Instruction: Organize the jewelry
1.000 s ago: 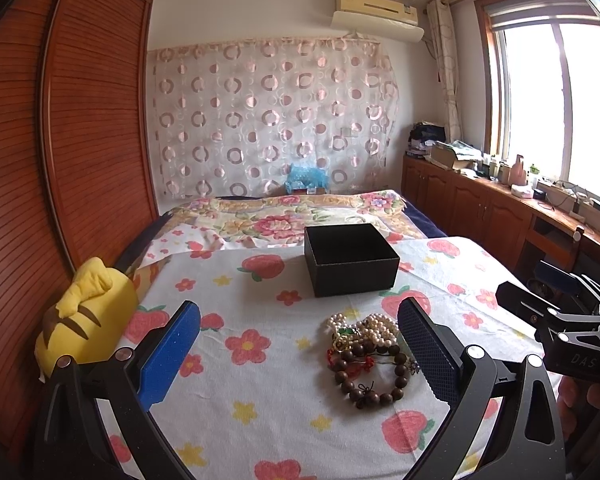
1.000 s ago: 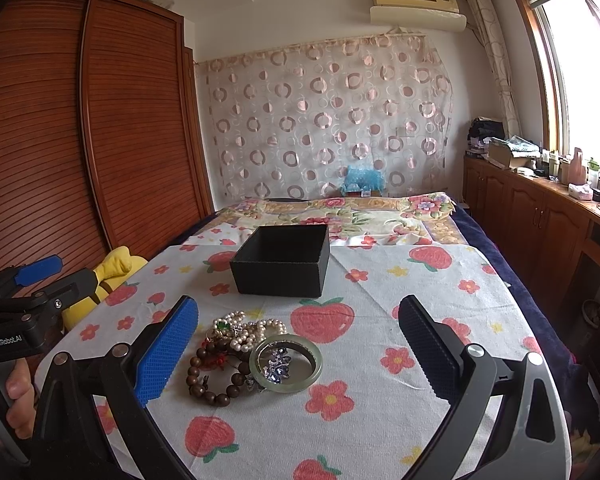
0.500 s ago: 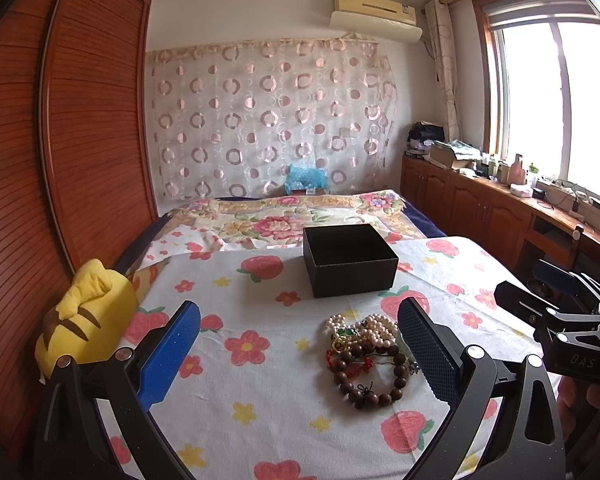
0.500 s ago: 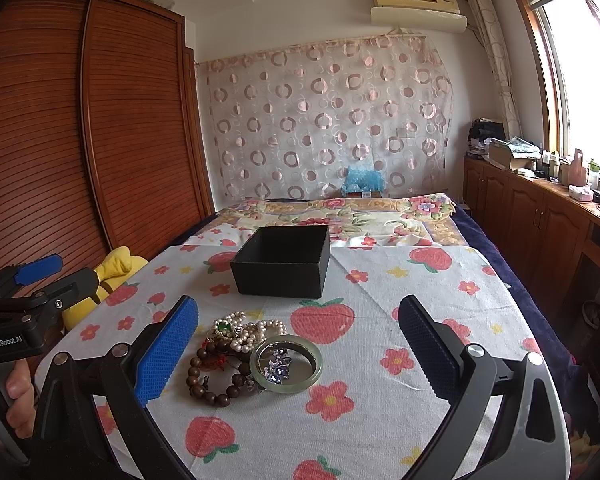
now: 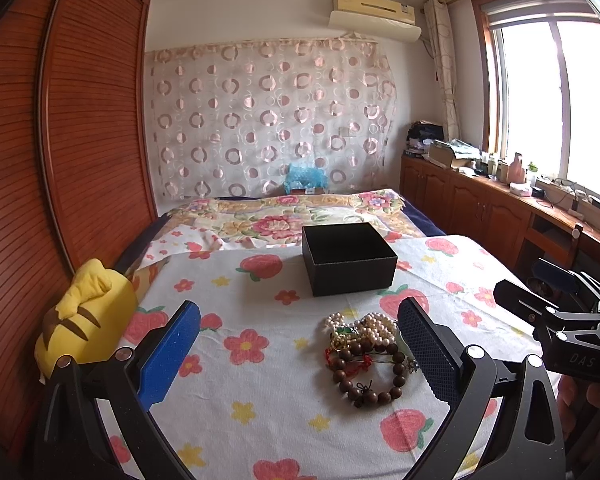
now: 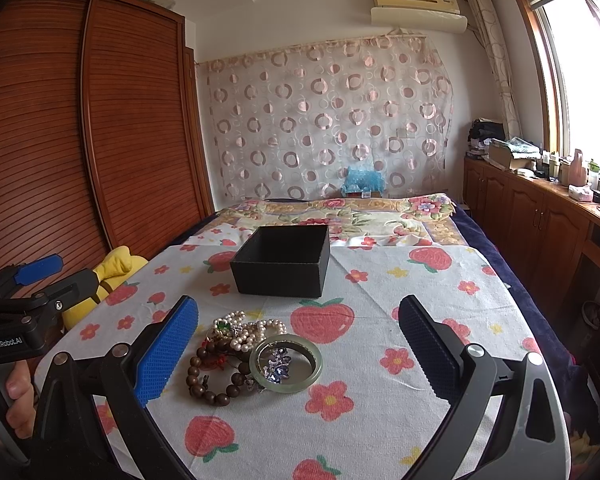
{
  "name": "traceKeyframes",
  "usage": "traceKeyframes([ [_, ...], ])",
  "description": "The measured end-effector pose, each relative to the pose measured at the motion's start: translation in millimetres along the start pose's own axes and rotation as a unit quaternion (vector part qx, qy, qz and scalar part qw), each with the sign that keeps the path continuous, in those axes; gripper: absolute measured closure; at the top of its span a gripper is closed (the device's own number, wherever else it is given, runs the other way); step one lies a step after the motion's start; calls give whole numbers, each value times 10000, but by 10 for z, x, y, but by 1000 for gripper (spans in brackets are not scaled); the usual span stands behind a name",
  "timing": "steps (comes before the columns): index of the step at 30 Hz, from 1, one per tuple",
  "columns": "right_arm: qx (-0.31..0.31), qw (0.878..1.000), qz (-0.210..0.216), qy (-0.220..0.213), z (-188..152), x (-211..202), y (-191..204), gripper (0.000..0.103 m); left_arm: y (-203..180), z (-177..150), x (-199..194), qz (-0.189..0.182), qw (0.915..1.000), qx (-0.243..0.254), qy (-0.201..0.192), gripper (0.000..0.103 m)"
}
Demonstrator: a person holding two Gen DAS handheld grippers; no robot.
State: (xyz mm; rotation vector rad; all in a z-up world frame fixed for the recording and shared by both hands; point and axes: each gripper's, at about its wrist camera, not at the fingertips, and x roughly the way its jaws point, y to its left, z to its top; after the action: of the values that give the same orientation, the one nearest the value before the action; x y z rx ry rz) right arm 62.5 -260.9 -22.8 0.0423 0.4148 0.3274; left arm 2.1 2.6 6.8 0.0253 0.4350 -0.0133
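Note:
A pile of jewelry lies on the flowered cloth: a brown bead bracelet (image 5: 370,376) (image 6: 208,376), a pearl strand (image 5: 374,326) (image 6: 256,330), a pale green bangle (image 6: 286,362) with a purple brooch (image 6: 278,364) inside it. An open black box (image 5: 349,258) (image 6: 283,260) stands just behind the pile. My left gripper (image 5: 298,354) is open, empty, above the cloth left of the pile. My right gripper (image 6: 298,350) is open, empty, with the pile between its fingers and below them.
A yellow plush toy (image 5: 86,312) sits at the bed's left edge by the wooden wardrobe (image 5: 60,140). Wooden cabinets (image 6: 540,220) with clutter run along the right under the window. A floral quilt (image 5: 292,216) lies behind the box.

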Motion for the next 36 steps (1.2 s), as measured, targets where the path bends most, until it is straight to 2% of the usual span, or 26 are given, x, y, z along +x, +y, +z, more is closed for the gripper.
traceKeyframes([
  [13,-1,10000,13,56,-12,19,0,2,-152,88,-62,-41,10000,4,75,8],
  [22,-169,9993,176,268,-151,193,-21,3,-25,-126,142,-140,9992,-11,365,8],
  [27,-401,9959,426,691,-224,410,-35,17,-14,-226,321,-380,9969,47,684,8],
  [36,-627,9832,864,1481,-349,826,-19,18,-49,-428,633,-643,9896,156,1278,8],
])
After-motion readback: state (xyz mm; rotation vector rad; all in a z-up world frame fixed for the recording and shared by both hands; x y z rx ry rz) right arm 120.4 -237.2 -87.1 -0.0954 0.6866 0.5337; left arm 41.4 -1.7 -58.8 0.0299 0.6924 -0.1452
